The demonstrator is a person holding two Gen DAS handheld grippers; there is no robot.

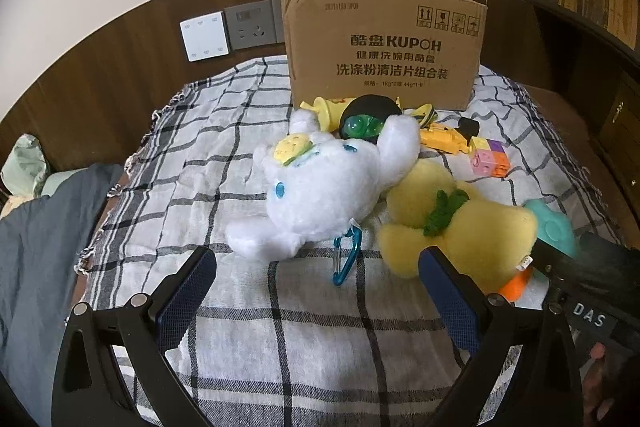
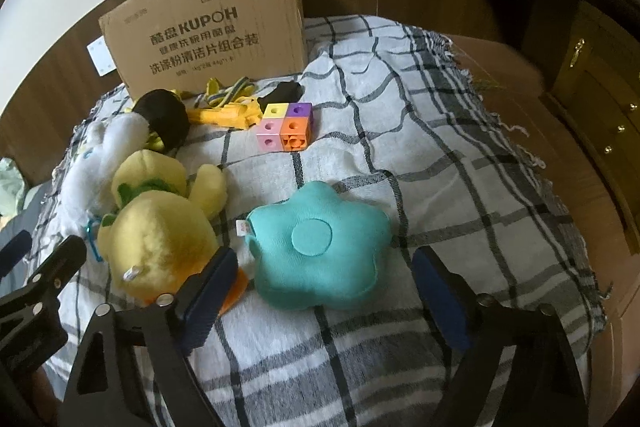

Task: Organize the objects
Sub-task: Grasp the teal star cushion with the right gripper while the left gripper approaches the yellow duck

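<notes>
In the left wrist view my left gripper [image 1: 318, 263] stands open over the plaid cloth, nothing between its fingers. Just beyond its tips lie a white plush [image 1: 324, 179] with a blue carabiner [image 1: 348, 259] and a yellow plush duck [image 1: 472, 223]. In the right wrist view my right gripper [image 2: 324, 263] is open, with a teal star cushion [image 2: 320, 243] lying between its fingers; the pads do not press on it. The yellow plush duck [image 2: 160, 227] lies left of it. A cardboard box [image 2: 208, 27] stands at the back, its opening hidden.
A coloured cube block [image 2: 286, 127], yellow toys [image 2: 224, 115] and a black round toy [image 2: 164, 115] lie before the box. The plaid cloth [image 2: 460, 187] drops off at the right toward a wooden drawer cabinet [image 2: 600, 99]. Wall switches [image 1: 204, 35] sit left of the box. Blue-grey fabric [image 1: 36, 247] lies at the left.
</notes>
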